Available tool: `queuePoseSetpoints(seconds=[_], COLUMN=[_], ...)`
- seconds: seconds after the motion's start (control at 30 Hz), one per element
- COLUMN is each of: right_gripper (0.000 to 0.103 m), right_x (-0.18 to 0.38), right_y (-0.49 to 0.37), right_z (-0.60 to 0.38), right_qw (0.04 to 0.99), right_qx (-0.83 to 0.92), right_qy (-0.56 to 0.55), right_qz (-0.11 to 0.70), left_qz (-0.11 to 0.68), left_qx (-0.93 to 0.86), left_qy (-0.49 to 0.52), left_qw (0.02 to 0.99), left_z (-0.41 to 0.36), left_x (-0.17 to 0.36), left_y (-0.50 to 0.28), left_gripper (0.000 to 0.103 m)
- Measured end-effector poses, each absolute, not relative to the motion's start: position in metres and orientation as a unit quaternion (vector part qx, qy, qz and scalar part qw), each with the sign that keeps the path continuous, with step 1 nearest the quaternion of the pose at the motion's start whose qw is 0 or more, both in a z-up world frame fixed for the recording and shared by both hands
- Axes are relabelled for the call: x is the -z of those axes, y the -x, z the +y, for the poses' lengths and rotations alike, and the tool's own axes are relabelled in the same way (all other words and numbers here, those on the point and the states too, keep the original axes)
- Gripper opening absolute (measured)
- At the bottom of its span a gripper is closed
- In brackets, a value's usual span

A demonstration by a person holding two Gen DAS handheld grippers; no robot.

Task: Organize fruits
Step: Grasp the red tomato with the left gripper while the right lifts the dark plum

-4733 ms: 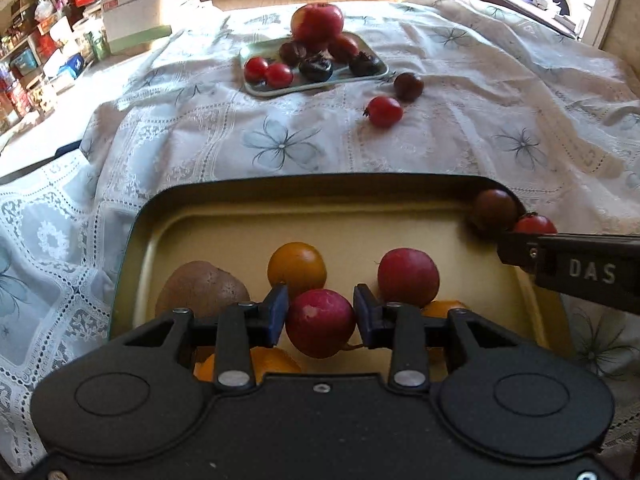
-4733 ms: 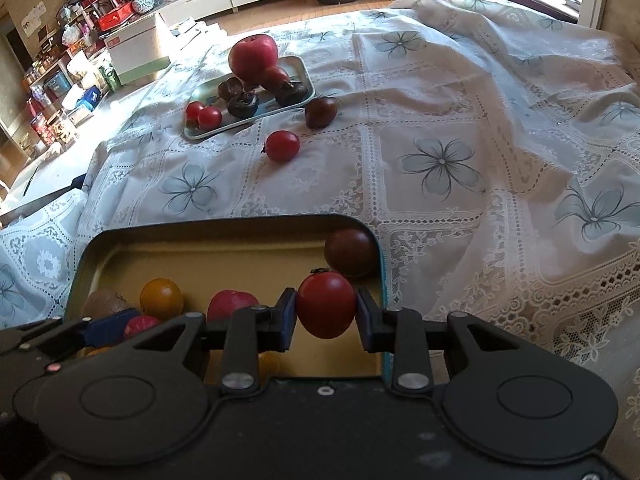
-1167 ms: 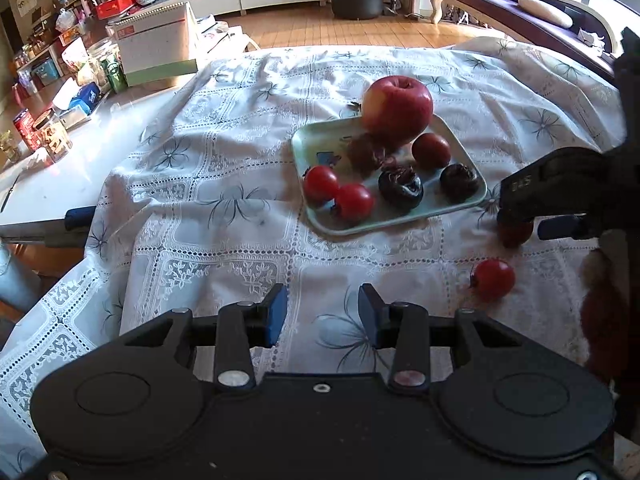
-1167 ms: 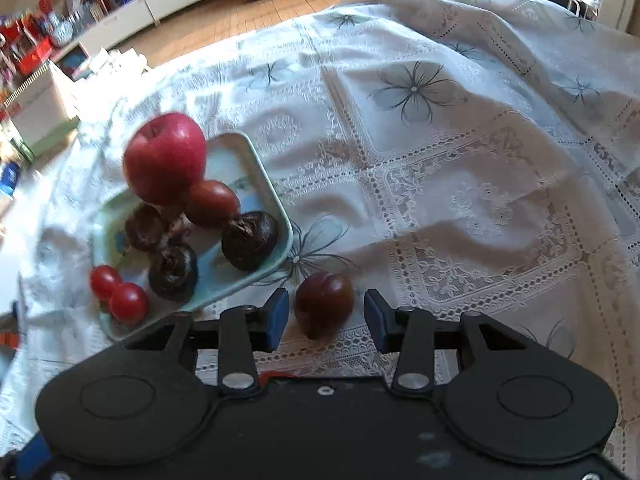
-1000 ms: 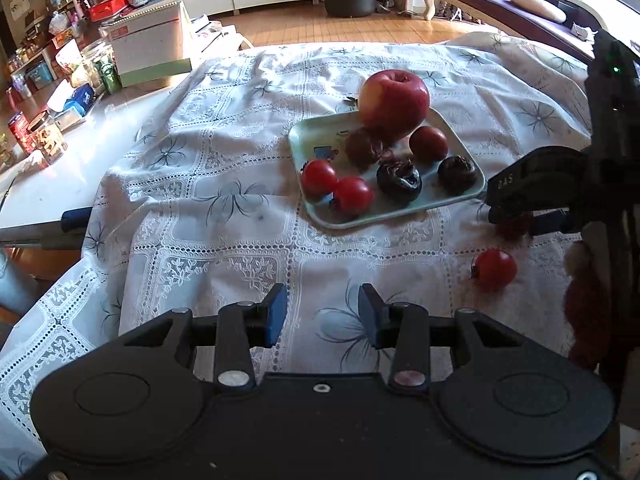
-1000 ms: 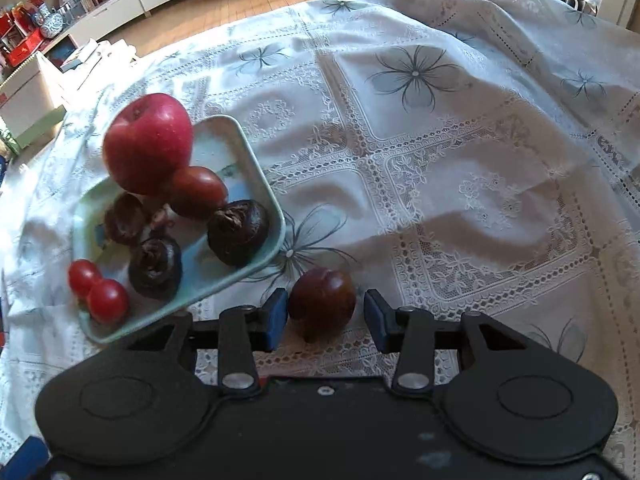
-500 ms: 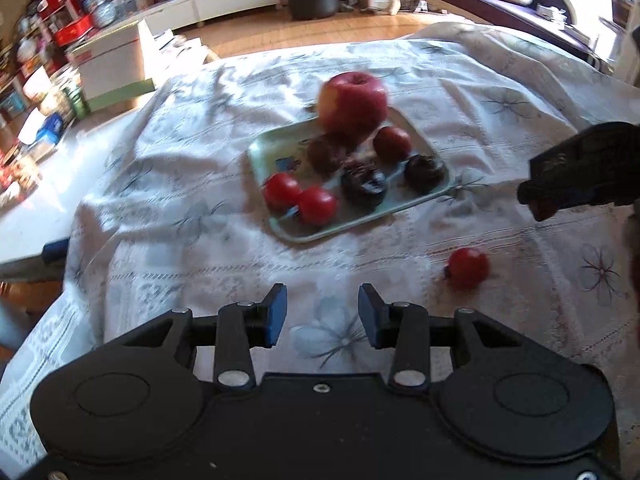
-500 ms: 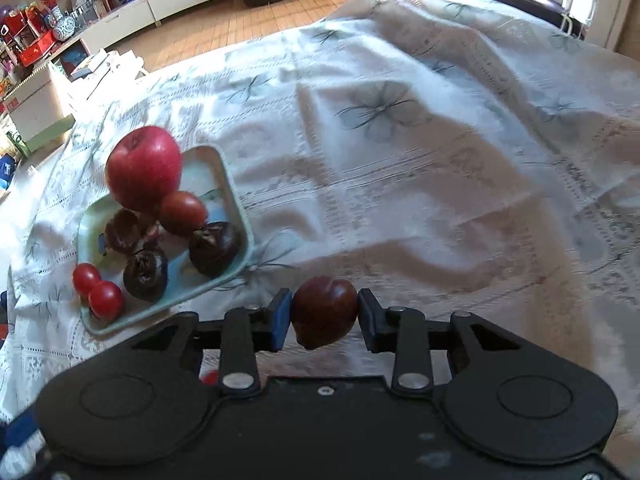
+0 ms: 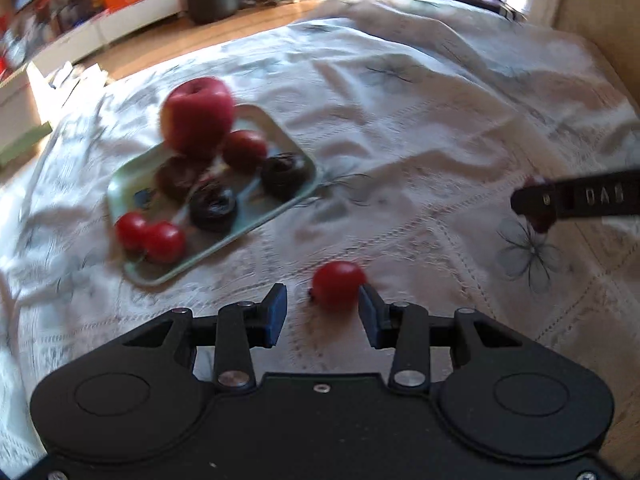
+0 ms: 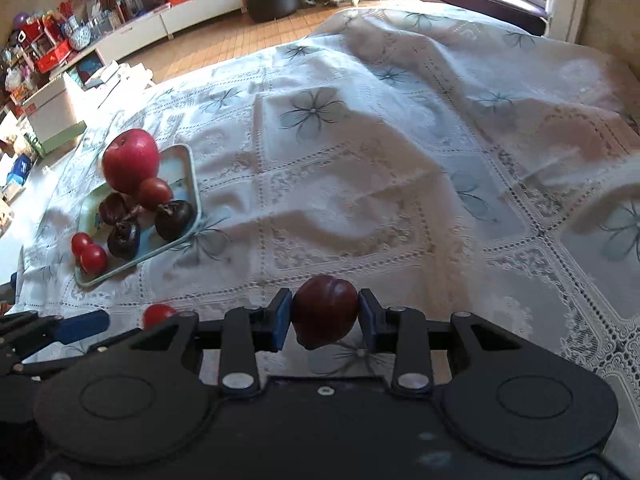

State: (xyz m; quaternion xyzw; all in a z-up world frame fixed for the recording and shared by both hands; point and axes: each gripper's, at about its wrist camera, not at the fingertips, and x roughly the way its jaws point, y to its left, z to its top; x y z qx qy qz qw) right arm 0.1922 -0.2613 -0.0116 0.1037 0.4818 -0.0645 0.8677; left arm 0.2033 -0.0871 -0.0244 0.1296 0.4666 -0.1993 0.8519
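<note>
We have the right gripper (image 10: 324, 316) clamped on a dark red plum (image 10: 325, 311), both blue pads pressed to its sides, the fruit lifted clear of the white lace tablecloth (image 10: 360, 184). On our other side the left gripper (image 9: 322, 314) stands wide apart, nothing between its pads, and a small red tomato (image 9: 338, 285) lies on the cloth just ahead of its right finger, close to that pad; the left view is motion-blurred, so we cannot tell whether they touch. Over to the left sits the pale green tray (image 10: 188, 160), loaded: a big red apple (image 10: 130, 165) at the far end, a reddish round fruit (image 10: 155, 193) against it, three dark wrinkled fruits (image 10: 174, 219) in the middle, and two cherry tomatoes (image 10: 93, 258) at the near end. From the left camera we catch the right tool's black finger (image 9: 580, 197) reaching in from the right edge, dark fruit peeking out behind it.
</note>
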Motion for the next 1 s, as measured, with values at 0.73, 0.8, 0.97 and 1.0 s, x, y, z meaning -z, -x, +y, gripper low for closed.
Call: queuePoseSetpoints(seconds=[0.73,0.8,0.97,1.0], right_gripper=[0.037,0.037,0.037,0.037], right_x=[0.017,0.017,0.018,0.019], right_y=[-0.187,-0.186,-0.186,-0.186], right_z=[-0.265,-0.265,-0.262,-0.261], right_qw=[0.863,0.864,0.864,0.864], right_qx=[0.061,0.062,0.063,0.063], right_qy=[-0.133,-0.131,-0.122,-0.121], right_qz=[0.484,0.483,0.484,0.485], left_qz=[0.480,0.483,0.488,0.489], left_qx=[0.190,0.188,0.180,0.181], left_qy=[-0.104,-0.091,-0.092,-0.096], left_qw=[0.850,0.850,0.849,0.848], left_z=[-0.107,-0.104,-0.100,-0.101], left_x=[0.055,0.054,0.050,0.051], left_y=[-0.228,-0.228,-0.226,-0.225], left_gripper=[0.051,0.045,0.045,0.046])
